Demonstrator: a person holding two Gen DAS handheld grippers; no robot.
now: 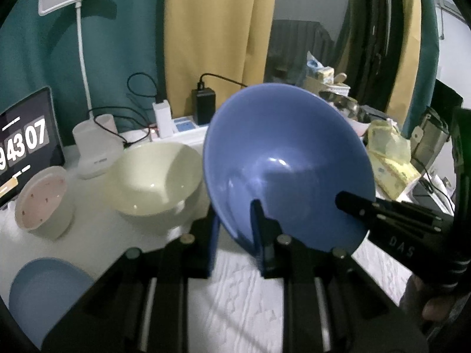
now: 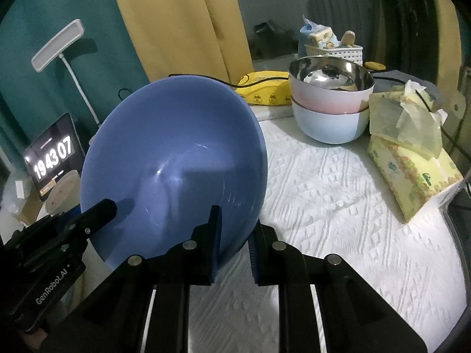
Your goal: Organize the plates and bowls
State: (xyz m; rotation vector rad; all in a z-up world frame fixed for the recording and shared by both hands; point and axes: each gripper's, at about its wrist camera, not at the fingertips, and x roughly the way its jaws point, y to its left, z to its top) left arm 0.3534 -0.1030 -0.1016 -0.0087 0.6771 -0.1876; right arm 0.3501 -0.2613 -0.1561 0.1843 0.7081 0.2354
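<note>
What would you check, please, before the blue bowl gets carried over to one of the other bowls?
1. Left claw clamped on the rim of the blue bowl: ok, one finger inside, one outside.
2. Right claw clamped on the rim: ok, same straddle.
3. Bowl clear of the tablecloth: ok, it looks lifted and tilted.
4. Bowl empty: ok, nothing inside.
5. Cream bowl free to receive it: ok, empty and unobstructed.
6. Stacked bowls stable: cannot tell; the top one sits a little askew.
</note>
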